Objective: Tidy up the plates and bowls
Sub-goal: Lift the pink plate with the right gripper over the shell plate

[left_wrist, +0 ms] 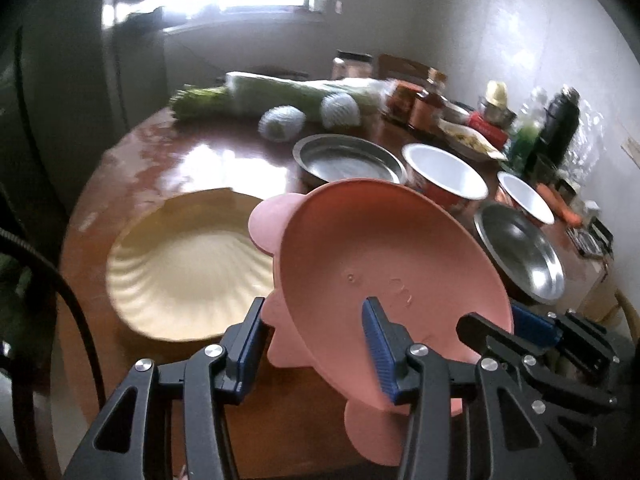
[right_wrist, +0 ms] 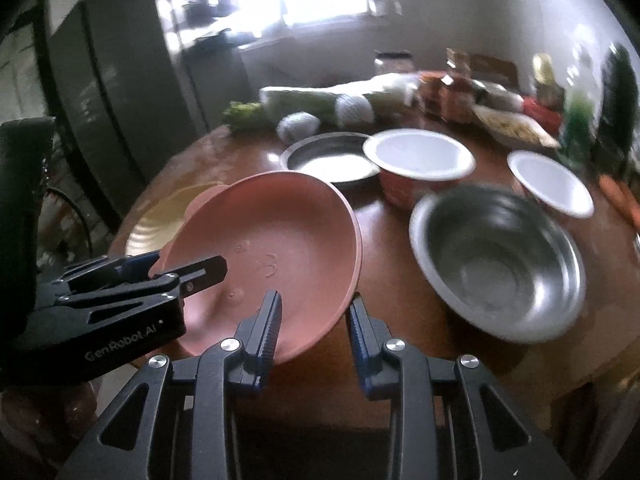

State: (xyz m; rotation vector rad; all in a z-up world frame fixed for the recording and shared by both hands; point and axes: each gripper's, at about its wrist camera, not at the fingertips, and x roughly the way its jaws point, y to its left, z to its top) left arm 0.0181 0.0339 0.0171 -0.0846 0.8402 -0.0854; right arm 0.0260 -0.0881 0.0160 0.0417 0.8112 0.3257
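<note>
A pink plate (left_wrist: 380, 248) with rounded ear-like lobes hangs tilted above the brown table (left_wrist: 200, 164), held from two sides. My left gripper (left_wrist: 314, 332) is shut on its near rim, one finger inside the dish and one under it. The right gripper (right_wrist: 316, 320) is shut on the rim too, with the edge between its fingers. Each gripper shows in the other's view: the right one (left_wrist: 492, 320) at the plate's right edge, the left one (right_wrist: 188, 262) at its left edge. A cream scalloped plate (left_wrist: 180, 272) lies on the table behind the pink plate (right_wrist: 272, 252).
Two steel dishes (right_wrist: 496, 260) (right_wrist: 332, 156) and two white bowls with red outsides (right_wrist: 420, 156) (right_wrist: 552, 184) stand further back. Greens, netted fruit, jars and bottles crowd the table's far side (left_wrist: 320, 96). A dark cabinet (right_wrist: 120, 80) stands left.
</note>
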